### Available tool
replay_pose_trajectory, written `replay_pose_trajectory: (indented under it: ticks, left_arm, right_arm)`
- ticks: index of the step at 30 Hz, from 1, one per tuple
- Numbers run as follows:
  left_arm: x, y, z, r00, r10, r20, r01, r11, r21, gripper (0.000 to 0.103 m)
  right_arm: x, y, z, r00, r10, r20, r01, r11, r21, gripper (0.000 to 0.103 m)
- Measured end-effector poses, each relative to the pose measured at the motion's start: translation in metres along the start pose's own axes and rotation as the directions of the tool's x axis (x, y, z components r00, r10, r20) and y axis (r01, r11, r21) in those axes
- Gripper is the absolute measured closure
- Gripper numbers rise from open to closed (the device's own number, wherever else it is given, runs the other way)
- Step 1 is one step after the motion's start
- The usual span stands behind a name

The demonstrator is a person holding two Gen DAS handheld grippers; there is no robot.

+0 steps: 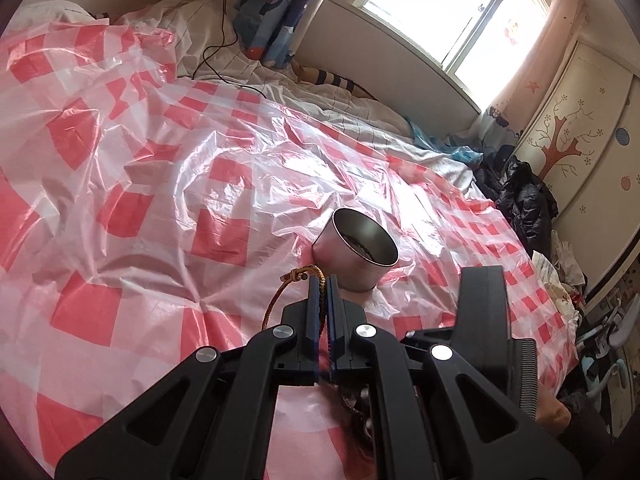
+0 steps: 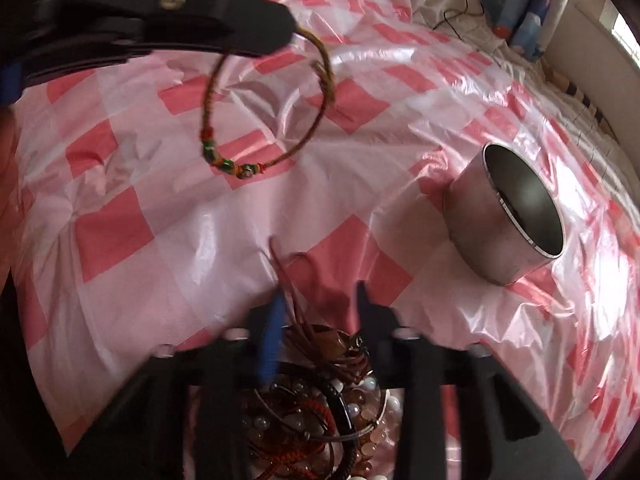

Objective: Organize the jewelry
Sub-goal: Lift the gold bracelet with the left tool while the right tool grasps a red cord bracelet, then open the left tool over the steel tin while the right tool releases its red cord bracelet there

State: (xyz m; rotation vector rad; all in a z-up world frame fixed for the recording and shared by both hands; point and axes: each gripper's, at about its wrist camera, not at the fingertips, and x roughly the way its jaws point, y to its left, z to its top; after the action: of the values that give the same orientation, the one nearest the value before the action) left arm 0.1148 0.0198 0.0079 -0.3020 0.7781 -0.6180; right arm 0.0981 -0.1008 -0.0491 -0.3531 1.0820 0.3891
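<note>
My left gripper (image 1: 323,282) is shut on a brown braided cord bracelet (image 1: 301,273). In the right wrist view the left gripper (image 2: 294,36) holds that bracelet (image 2: 228,166) as a hanging loop with green and red beads above the sheet. A steel cup (image 1: 356,248) lies tilted just beyond it, also seen as the cup (image 2: 504,220) at the right. My right gripper (image 2: 320,300), blurred, points down over a pile of beaded and cord bracelets (image 2: 320,412). Its fingers stand apart with brown cords between them.
A red-and-white checked plastic sheet (image 1: 160,184) covers the bed. White bedding and a black cable (image 1: 216,44) lie at the far side, dark clothes (image 1: 520,196) at the right edge. A window and a wardrobe stand beyond.
</note>
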Motion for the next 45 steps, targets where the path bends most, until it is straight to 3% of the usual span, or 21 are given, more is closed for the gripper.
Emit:
replay_pose_trajectory:
  ticks: [2,3,4,6,8,10,12,16,20,25,30,34,36,37,38,40,45]
  left_arm:
    - [-0.002,0.002,0.001,1.0,0.004,0.002,-0.004,1.0,-0.002,0.1]
    - [-0.002,0.002,0.0,1.0,0.002,0.003,-0.002,1.0,-0.002,0.1]
    - [-0.003,0.002,0.0,1.0,-0.001,0.002,0.001,1.0,0.0,0.1]
    - [-0.002,0.0,0.0,1.0,-0.005,0.001,0.005,1.0,0.01,0.1]
    - [-0.001,-0.004,-0.001,1.0,-0.012,-0.003,0.012,1.0,0.015,0.1]
    - [0.001,-0.008,-0.002,1.0,-0.021,-0.005,0.021,1.0,0.019,0.1]
    - [0.004,-0.014,-0.002,0.999,-0.044,-0.004,0.044,0.999,0.026,0.1]
    - [0.015,-0.034,0.004,0.993,-0.114,-0.002,0.114,0.992,0.057,0.1]
    - [0.04,-0.06,0.023,0.984,-0.179,0.001,0.179,0.98,0.083,0.1]
    - [0.08,-0.083,0.05,0.978,-0.207,0.01,0.205,0.974,0.098,0.1]
    - [0.116,-0.089,0.056,0.984,-0.176,-0.022,0.177,0.98,0.089,0.1]
    - [0.141,-0.081,0.047,0.994,-0.05,-0.094,0.06,0.992,0.106,0.097]
    - [0.137,-0.076,0.048,0.996,-0.02,-0.088,0.029,0.994,0.104,0.087]
    - [0.132,-0.073,0.05,0.997,0.002,-0.079,0.006,0.995,0.103,0.069]
    - [0.125,-0.071,0.052,0.998,0.024,-0.06,-0.018,0.995,0.102,0.056]
    - [0.112,-0.066,0.054,0.998,0.048,-0.029,-0.045,0.994,0.096,0.05]
    - [0.083,-0.056,0.048,0.997,0.071,-0.032,-0.068,0.993,0.1,0.047]
  right_arm:
    - [-0.004,-0.012,-0.002,0.996,0.071,0.049,-0.076,0.993,0.086,0.099]
    - [-0.008,-0.024,-0.005,0.985,0.137,0.101,-0.153,0.974,0.166,0.099]
    - [-0.013,-0.039,-0.01,0.961,0.216,0.174,-0.256,0.932,0.258,0.099]
    - [-0.02,-0.065,-0.023,0.887,0.321,0.331,-0.439,0.807,0.395,0.099]
    - [-0.026,-0.087,-0.027,0.803,0.371,0.466,-0.573,0.696,0.433,0.099]
    - [-0.035,-0.103,-0.03,0.729,0.374,0.573,-0.656,0.621,0.429,0.099]
    - [-0.046,-0.119,-0.036,0.675,0.337,0.656,-0.701,0.569,0.429,0.099]
    - [-0.065,-0.152,-0.055,0.644,0.22,0.732,-0.716,0.508,0.478,0.099]
    - [-0.078,-0.173,-0.054,0.637,0.144,0.758,-0.71,0.492,0.503,0.099]
    - [-0.07,-0.194,-0.037,0.655,0.121,0.746,-0.678,0.528,0.511,0.099]
    - [-0.057,-0.197,-0.026,0.714,0.093,0.694,-0.6,0.591,0.539,0.099]
    - [-0.043,-0.195,-0.012,0.791,0.031,0.611,-0.478,0.654,0.587,0.098]
    - [-0.03,-0.193,-0.005,0.838,0.041,0.545,-0.427,0.671,0.606,0.098]
    - [-0.025,-0.192,-0.004,0.855,0.048,0.516,-0.406,0.68,0.61,0.088]
    - [-0.023,-0.19,-0.004,0.865,0.041,0.5,-0.388,0.686,0.615,0.066]
    - [-0.027,-0.187,-0.005,0.864,0.022,0.504,-0.374,0.698,0.611,0.05]
    - [-0.056,-0.189,-0.018,0.824,-0.024,0.566,-0.4,0.683,0.612,0.047]
